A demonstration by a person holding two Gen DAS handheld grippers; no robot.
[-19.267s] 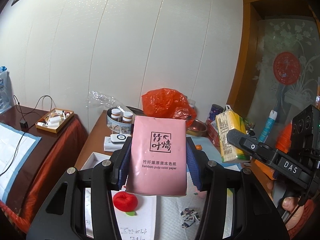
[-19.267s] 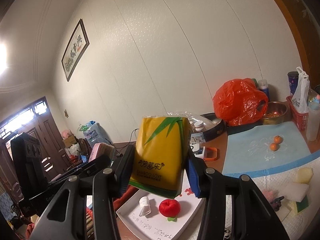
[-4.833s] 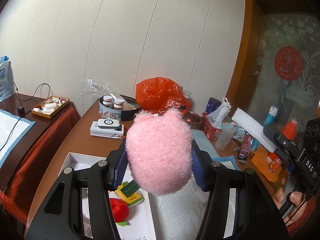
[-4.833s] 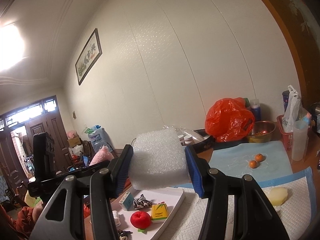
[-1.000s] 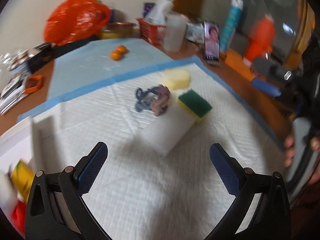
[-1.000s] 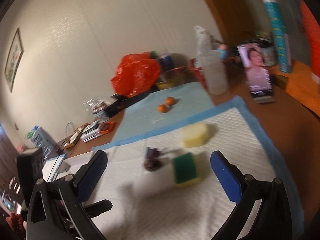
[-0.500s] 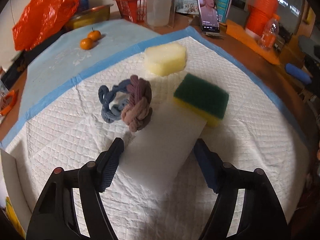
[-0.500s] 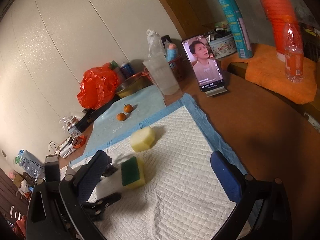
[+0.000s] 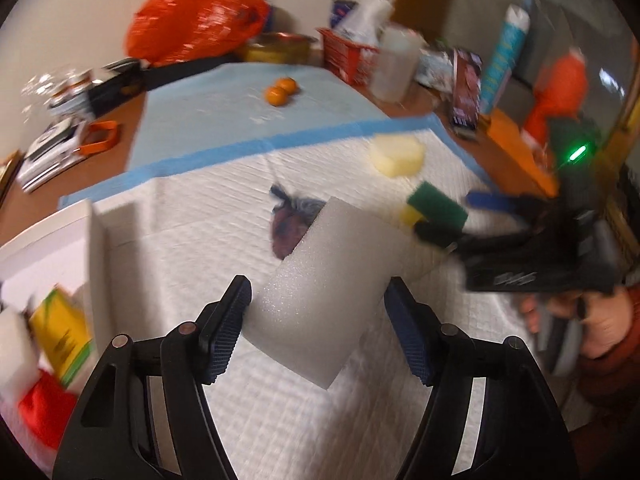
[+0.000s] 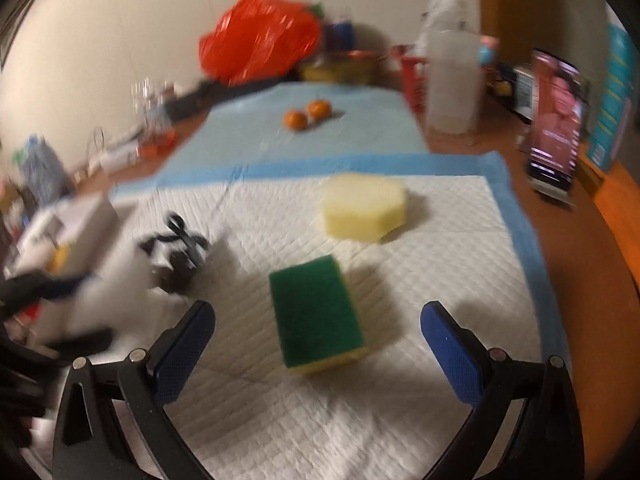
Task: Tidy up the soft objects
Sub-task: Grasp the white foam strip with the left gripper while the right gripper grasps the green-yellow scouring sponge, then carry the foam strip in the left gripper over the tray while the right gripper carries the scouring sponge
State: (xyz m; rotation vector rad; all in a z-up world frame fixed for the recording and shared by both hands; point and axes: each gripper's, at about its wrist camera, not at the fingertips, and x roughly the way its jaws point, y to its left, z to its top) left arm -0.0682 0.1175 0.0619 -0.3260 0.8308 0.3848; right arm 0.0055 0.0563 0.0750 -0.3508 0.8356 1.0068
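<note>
My left gripper (image 9: pixel 318 320) is shut on a white foam block (image 9: pixel 324 292) and holds it lifted above the white quilted pad (image 9: pixel 192 236). My right gripper (image 10: pixel 316 328) is open and empty, its jaws on either side of a green-and-yellow sponge (image 10: pixel 316 312) that lies on the pad; the sponge also shows in the left wrist view (image 9: pixel 436 204). A pale yellow sponge (image 10: pixel 364 204) lies behind it. A dark knotted hair tie (image 10: pixel 176 256) lies to the left. A white tray (image 9: pixel 44 260) at the left holds a yellow tissue pack (image 9: pixel 60 332) and a red soft toy (image 9: pixel 44 408).
Two small oranges (image 10: pixel 308 114) sit on a blue mat (image 10: pixel 320 132) behind the pad. An orange plastic bag (image 10: pixel 260 44), a clear plastic jug (image 10: pixel 452 92) and a propped phone (image 10: pixel 556 120) stand at the back and right.
My left gripper has closed on the white foam block and lifted it off the pad. My right gripper has come down around the green sponge, still open.
</note>
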